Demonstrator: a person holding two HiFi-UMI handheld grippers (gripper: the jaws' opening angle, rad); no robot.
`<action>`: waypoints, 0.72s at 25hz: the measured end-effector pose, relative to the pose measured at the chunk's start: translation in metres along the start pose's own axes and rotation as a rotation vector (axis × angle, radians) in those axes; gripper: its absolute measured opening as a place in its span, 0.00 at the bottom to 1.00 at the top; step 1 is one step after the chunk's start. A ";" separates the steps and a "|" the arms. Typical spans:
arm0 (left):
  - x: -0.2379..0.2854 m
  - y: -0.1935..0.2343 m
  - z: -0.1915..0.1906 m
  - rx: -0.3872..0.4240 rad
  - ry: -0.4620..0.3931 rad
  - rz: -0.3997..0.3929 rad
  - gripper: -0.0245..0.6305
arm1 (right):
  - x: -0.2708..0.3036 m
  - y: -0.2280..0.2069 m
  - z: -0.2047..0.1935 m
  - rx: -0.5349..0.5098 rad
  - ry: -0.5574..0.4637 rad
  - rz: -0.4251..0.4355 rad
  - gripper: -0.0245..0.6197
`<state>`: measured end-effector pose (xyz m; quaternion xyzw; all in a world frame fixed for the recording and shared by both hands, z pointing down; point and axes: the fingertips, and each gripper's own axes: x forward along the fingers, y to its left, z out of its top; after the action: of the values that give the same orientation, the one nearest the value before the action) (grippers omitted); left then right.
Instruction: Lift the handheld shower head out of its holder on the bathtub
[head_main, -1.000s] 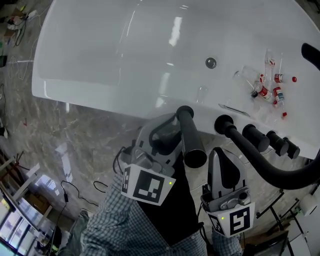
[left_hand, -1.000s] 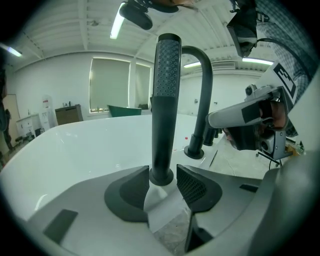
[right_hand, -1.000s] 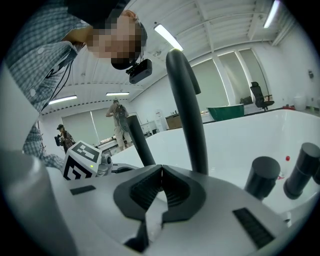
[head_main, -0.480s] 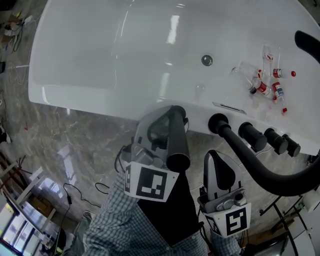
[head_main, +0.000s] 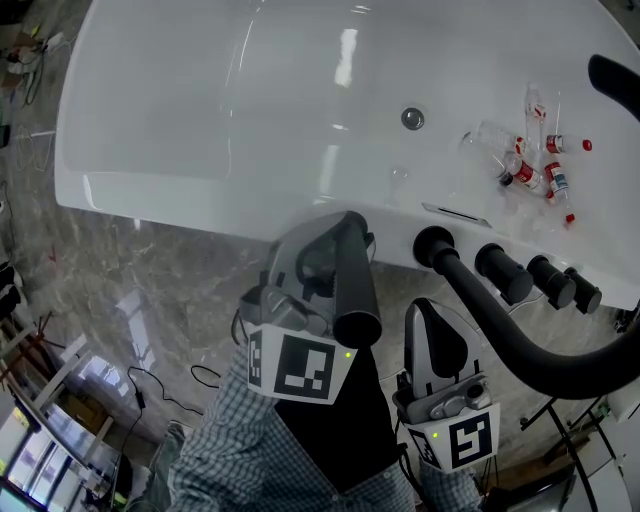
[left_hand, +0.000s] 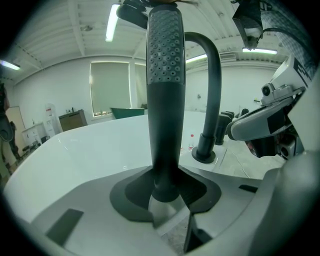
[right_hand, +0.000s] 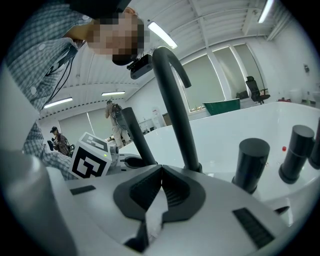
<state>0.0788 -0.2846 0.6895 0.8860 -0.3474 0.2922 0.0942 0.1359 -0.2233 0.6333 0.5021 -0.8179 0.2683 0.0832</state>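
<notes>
The black shower head (head_main: 352, 280) is a long stick with a dotted face (left_hand: 165, 55). My left gripper (head_main: 335, 252) is shut on its lower handle (left_hand: 165, 150) at the near rim of the white bathtub (head_main: 200, 190). Its holder is hidden under the jaws. In the left gripper view the handle stands upright, with its rounded lower end between my left gripper's (left_hand: 165, 192) pads. My right gripper (head_main: 432, 322) hangs just right of it, below the rim. Its jaws (right_hand: 161, 172) are shut with nothing between them.
A black curved faucet spout (head_main: 520, 335) rises from the rim right of the shower head, with black knobs (head_main: 503, 274) beside it. Several small bottles (head_main: 530, 175) lie in the tub near a drain (head_main: 412, 118). Marble floor (head_main: 150, 290) and cables lie to the left.
The shower head's upper end has swung slightly left, so it stands more upright than a second ago. Both grippers have stayed shut and nearly still for the last half second.
</notes>
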 end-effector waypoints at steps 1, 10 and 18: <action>0.000 0.000 0.000 -0.001 0.004 0.000 0.25 | 0.000 0.000 0.000 0.000 0.001 -0.001 0.06; -0.008 -0.002 0.011 0.016 -0.001 -0.029 0.25 | -0.001 0.004 0.008 -0.003 -0.002 0.003 0.06; -0.022 -0.003 0.028 0.031 -0.011 -0.041 0.25 | -0.005 0.011 0.018 -0.040 0.024 -0.026 0.06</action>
<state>0.0803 -0.2801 0.6539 0.8960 -0.3251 0.2906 0.0843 0.1316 -0.2252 0.6118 0.5074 -0.8156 0.2569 0.1066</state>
